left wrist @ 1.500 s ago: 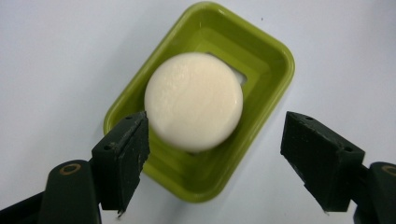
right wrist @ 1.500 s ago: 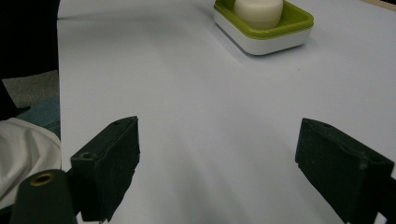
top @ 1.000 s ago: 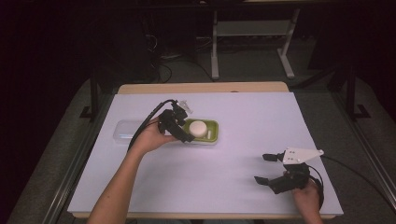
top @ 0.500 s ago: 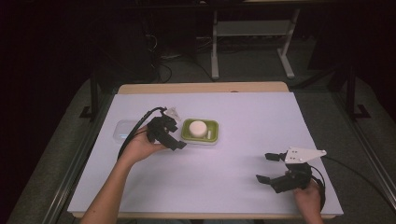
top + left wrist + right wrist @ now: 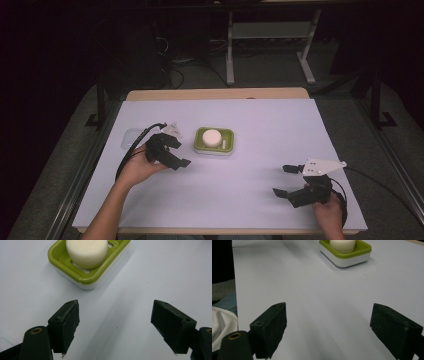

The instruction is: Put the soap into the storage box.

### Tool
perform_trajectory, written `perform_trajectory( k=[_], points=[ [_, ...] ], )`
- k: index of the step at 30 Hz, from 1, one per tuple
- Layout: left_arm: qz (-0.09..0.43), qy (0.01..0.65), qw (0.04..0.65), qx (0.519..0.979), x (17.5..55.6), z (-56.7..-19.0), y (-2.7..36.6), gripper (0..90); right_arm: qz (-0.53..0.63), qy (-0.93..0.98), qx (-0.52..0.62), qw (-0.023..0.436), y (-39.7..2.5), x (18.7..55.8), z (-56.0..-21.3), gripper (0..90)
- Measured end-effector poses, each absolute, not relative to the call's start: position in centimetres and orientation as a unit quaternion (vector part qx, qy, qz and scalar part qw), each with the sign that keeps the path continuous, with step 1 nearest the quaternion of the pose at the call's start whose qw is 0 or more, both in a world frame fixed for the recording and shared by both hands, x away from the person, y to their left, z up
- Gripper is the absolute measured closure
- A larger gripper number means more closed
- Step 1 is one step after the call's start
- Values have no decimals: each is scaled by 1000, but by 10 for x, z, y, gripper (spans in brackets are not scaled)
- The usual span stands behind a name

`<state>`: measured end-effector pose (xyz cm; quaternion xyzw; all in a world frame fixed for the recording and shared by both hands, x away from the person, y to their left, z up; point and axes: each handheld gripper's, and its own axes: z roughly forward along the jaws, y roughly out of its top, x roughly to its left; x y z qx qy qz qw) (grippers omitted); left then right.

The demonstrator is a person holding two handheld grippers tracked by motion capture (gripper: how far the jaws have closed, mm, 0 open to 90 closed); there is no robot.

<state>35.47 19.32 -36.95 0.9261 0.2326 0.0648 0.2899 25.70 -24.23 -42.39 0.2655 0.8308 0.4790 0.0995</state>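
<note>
A round white soap bar point(image 5: 211, 136) lies in a green soap dish point(image 5: 225, 148) with a white base, left of the table's middle. My left gripper point(image 5: 178, 152) hovers just left of the dish, open, with nothing between its jaws. The left gripper view has the soap point(image 5: 87, 251) and dish point(image 5: 72, 266) a short way ahead of the open left gripper point(image 5: 120, 327). My right gripper point(image 5: 281, 180) rests open near the front right of the table. In the right gripper view the dish point(image 5: 352, 257) stands far ahead of the empty right gripper point(image 5: 329, 327).
A clear plastic lid point(image 5: 129, 139) lies on the white table cover just left of my left hand. A wooden table edge point(image 5: 215, 94) runs along the back. Beyond it a metal stand point(image 5: 230, 50) rises from the dark floor.
My left gripper has drawn back from the dish to the left and toward the person, open and empty. The soap stays in the dish. The right gripper has barely moved.
</note>
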Motion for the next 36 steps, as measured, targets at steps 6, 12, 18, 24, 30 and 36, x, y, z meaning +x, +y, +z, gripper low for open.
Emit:
perform_trajectory(
  k=[6,12,18,24,30,36],
  points=[
    [68,237,299,922,344,-370,202,226,476,833,266,99,-241,258,-425,130],
    [69,233,298,923,336,-375,209,226,473,833,269,98,-242,258,-426,130],
    [69,235,302,921,327,-380,215,226,471,834,269,99,-242,257,-427,131],
    [69,237,299,922,319,-383,219,226,471,834,271,97,-241,258,-427,130],
    [66,244,307,918,313,-388,224,226,471,834,272,96,-242,257,-427,130],
    [62,253,307,915,305,-395,229,222,473,832,273,98,-242,257,-427,130]
  ],
)
